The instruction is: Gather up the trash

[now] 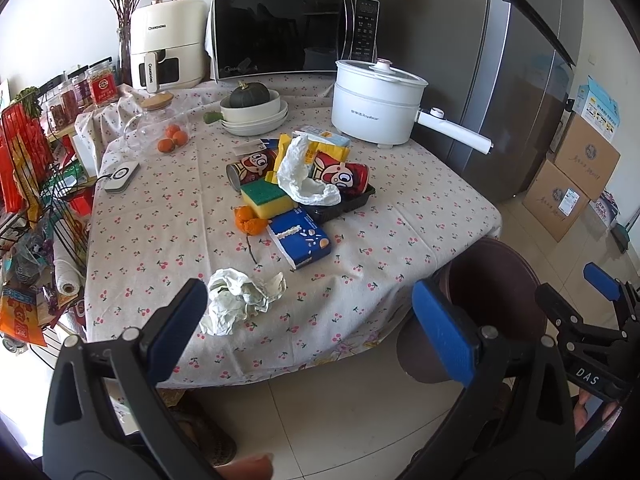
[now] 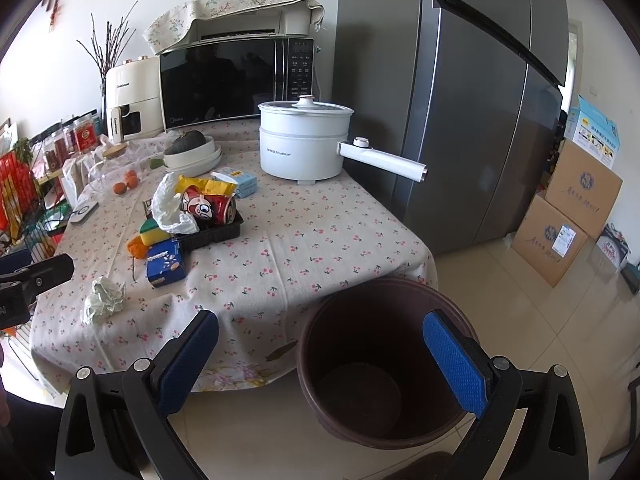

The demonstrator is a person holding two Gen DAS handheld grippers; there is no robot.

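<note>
The left gripper (image 1: 312, 328) is hovering off the table's near edge with its blue-padded tongs spread wide and gripping nothing. The right gripper (image 2: 320, 364) is likewise standing wide and empty, hanging above the brown trash bin (image 2: 384, 364), which is sitting on the tiled floor at the table's near right corner, its inside showing bare.

On the cherry-print tablecloth (image 1: 360, 240), the trash is lying in a loose cluster. A crumpled paper wad (image 1: 240, 300) is resting nearest the left gripper, at about 11 o'clock from the midpoint between its tips. Beyond it, at 12 o'clock, a blue snack box (image 1: 300, 240) is lying flat, with orange peel (image 1: 250, 220) at its 10 o'clock. A yellow-and-green sponge (image 1: 266, 198) is sitting just behind the peel. A black plastic tray (image 1: 344, 206) is carrying a red cartoon can (image 1: 344, 176) on its side and a crumpled white plastic bag (image 1: 300, 172); a second red can (image 1: 250, 168) is lying at the tray's 9 o'clock.

A white electric pot (image 1: 372, 104) is standing at the table's far right, a microwave (image 1: 292, 36) behind it.
</note>
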